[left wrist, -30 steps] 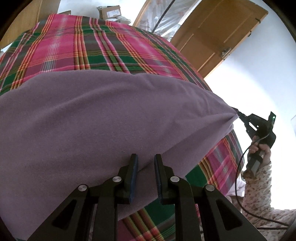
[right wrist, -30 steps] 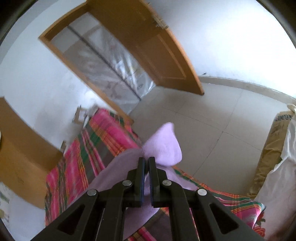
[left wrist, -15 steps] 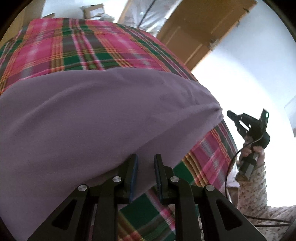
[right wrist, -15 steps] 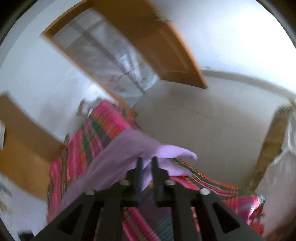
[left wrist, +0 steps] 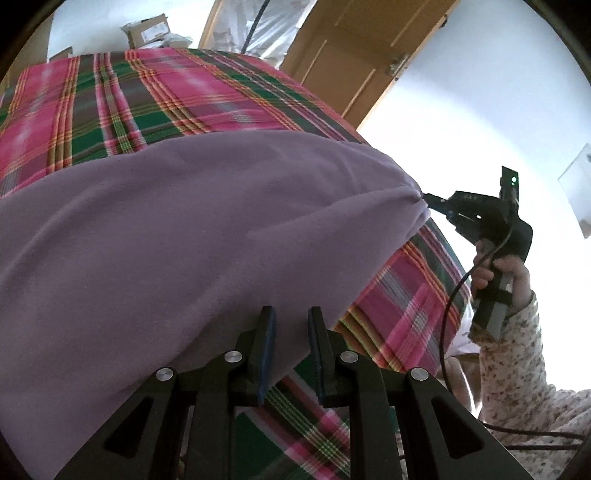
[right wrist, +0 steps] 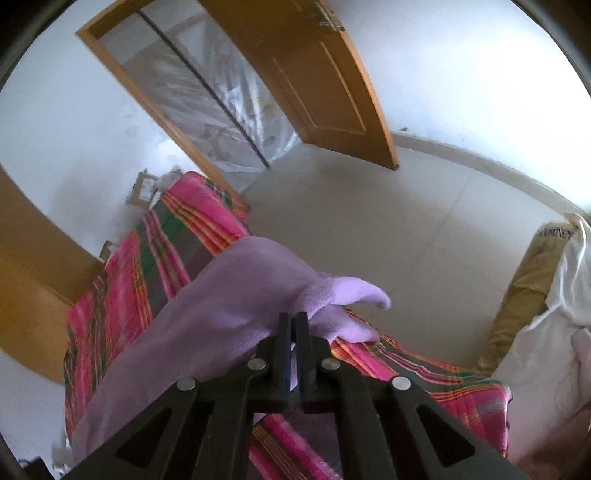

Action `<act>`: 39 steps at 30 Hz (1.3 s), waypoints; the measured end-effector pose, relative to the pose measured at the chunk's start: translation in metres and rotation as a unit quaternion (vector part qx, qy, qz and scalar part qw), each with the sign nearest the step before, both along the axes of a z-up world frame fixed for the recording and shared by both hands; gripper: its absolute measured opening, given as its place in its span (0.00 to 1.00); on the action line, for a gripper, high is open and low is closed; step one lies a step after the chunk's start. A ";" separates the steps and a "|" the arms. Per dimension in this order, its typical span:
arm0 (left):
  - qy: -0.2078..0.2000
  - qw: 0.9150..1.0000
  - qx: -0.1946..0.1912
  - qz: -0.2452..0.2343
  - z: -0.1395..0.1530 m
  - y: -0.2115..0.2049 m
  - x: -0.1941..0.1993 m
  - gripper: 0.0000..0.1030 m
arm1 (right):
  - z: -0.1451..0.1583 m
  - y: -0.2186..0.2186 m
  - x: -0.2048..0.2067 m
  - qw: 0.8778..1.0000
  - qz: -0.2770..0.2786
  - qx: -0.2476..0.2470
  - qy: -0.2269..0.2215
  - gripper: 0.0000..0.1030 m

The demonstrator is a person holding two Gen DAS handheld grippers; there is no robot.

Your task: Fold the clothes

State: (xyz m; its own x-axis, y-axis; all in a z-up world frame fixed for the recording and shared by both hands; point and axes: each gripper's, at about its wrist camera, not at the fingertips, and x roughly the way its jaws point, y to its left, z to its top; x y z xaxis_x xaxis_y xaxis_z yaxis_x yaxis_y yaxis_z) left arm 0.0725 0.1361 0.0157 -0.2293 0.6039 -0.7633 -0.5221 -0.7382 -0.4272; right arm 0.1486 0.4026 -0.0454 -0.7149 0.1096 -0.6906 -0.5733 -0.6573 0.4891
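Observation:
A purple fleece cloth (left wrist: 184, 229) is held stretched above a pink and green plaid bed (left wrist: 147, 103). My left gripper (left wrist: 290, 314) is shut on its near edge, with fabric filling the gap between the fingers. My right gripper (left wrist: 430, 199), held by a hand (left wrist: 506, 273) in a floral sleeve, pinches the cloth's right corner. In the right wrist view the right gripper (right wrist: 293, 317) is shut on the purple cloth (right wrist: 229, 306), and a loose flap droops to the right over the plaid bed (right wrist: 122, 295).
A wooden door (right wrist: 325, 85) stands open beyond the bed, beside a plastic-covered doorway. Cardboard boxes (left wrist: 147, 31) sit at the bed's far end. Pale tiled floor (right wrist: 369, 214) lies right of the bed. A white bag (right wrist: 554, 332) and a tan sack stand at the right.
Both grippers keep their hold while the cloth shifts over the bed. The loose flap past the right gripper, upright a second ago, has dropped to the right.

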 end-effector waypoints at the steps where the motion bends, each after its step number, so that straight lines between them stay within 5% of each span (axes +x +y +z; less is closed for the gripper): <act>1: -0.004 1.000 0.004 0.000 -0.001 -0.001 -0.001 0.18 | 0.002 0.001 0.004 1.000 -0.002 0.003 0.006 0.02; 7: -0.009 1.000 0.012 -0.006 -0.002 0.000 0.000 0.18 | 0.015 0.007 0.026 0.999 -0.013 -0.009 0.046 0.02; 14: -0.014 1.000 0.020 -0.008 -0.004 -0.004 -0.001 0.18 | -0.015 0.017 0.026 0.997 -0.041 -0.057 0.015 0.03; 20: -0.019 0.999 0.027 -0.004 -0.005 -0.006 -0.005 0.18 | -0.012 0.017 0.034 0.998 -0.050 -0.045 0.009 0.05; 27: -0.020 0.999 0.029 -0.003 -0.006 -0.006 -0.004 0.18 | -0.018 0.019 0.028 0.997 -0.012 -0.073 0.011 0.28; 39: -0.027 0.999 0.036 0.004 -0.006 -0.009 -0.003 0.18 | -0.023 0.031 0.020 0.990 -0.017 -0.128 0.053 0.35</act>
